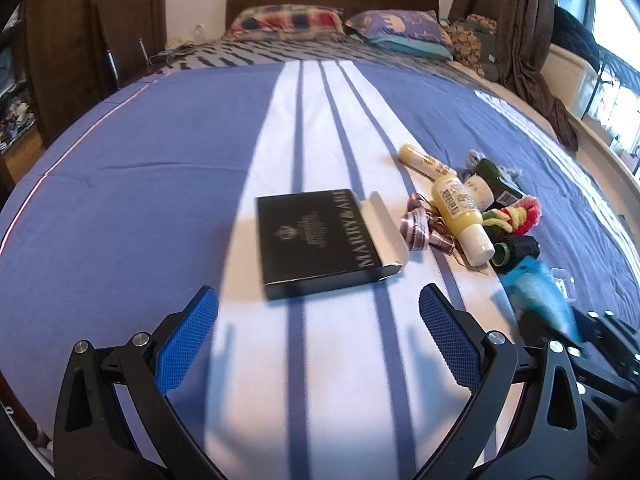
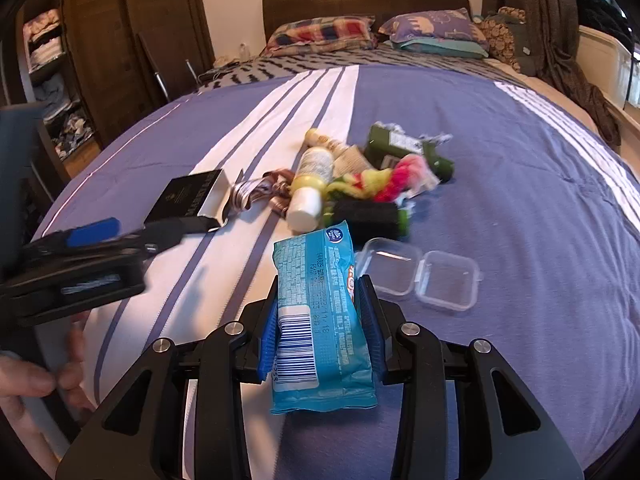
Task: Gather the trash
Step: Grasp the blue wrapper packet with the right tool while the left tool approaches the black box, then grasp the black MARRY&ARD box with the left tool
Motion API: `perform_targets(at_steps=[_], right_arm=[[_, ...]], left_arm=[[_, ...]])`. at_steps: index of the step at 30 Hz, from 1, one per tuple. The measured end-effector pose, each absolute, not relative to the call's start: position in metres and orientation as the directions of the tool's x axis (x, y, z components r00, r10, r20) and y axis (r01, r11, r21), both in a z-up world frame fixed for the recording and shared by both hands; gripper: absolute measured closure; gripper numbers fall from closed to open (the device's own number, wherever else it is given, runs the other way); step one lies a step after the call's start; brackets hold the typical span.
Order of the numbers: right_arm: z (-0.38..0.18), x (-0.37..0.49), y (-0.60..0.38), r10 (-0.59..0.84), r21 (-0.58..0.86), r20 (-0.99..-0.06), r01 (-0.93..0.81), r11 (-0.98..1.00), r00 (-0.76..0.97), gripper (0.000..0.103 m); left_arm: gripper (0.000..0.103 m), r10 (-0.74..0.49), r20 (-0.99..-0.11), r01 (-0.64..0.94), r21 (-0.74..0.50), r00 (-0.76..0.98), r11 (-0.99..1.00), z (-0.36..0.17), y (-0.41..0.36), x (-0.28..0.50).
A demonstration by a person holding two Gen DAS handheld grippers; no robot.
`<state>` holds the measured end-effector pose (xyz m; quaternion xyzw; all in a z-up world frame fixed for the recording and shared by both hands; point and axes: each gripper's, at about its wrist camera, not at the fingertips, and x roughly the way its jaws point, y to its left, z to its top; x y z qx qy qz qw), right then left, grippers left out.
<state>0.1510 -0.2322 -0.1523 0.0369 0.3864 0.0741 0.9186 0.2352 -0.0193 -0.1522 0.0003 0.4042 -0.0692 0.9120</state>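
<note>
My right gripper (image 2: 320,300) is shut on a light blue snack wrapper (image 2: 316,320), held above the bed; the wrapper shows blurred in the left wrist view (image 1: 536,292). My left gripper (image 1: 318,316) is open and empty, just in front of a black box (image 1: 320,240) with an open white flap. The box also shows in the right wrist view (image 2: 188,196), with the left gripper (image 2: 96,236) near it. A pile lies to the right: yellow bottle (image 1: 460,216), ribbon curls (image 1: 420,228), green pouch (image 2: 404,148), pink and yellow fluff (image 2: 392,180), black roller (image 2: 368,220).
A clear hinged plastic case (image 2: 420,276) lies open on the blue striped bedspread (image 1: 160,160). Pillows (image 1: 288,22) and headboard stand at the far end. A wardrobe (image 2: 132,40) and shelves are at the left, a curtain (image 1: 516,20) and window at the right.
</note>
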Motion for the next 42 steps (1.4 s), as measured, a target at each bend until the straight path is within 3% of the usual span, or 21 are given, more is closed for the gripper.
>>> perform_targets(at_steps=[8, 23, 34, 42], right_arm=[[-0.145, 0.15, -0.24, 0.192, 0.146, -0.679, -0.126, 0.981, 0.709, 0.065], [-0.148, 0.145, -0.245, 0.188, 0.156, -0.685, -0.11, 0.982, 0.704, 0.065], [-0.139, 0.098, -0.247, 0.157, 0.124, -0.682, -0.098, 0.987, 0.715, 0.065], [-0.124, 0.043, -0.246, 0.141, 0.084, -0.659, -0.114, 0.99, 0.739, 0.065]], left_arm=[[0.008, -0.112, -0.791, 0.112, -0.055, 0.602, 0.992, -0.174, -0.033, 0.265], [0.014, -0.096, -0.791, 0.116, -0.032, 0.604, 0.993, -0.174, -0.029, 0.276], [0.014, -0.109, -0.781, 0.116, -0.047, 0.615, 0.992, -0.161, -0.009, 0.191], [0.014, -0.119, -0.725, 0.131, -0.04, 0.678, 0.991, -0.128, 0.0, 0.105]])
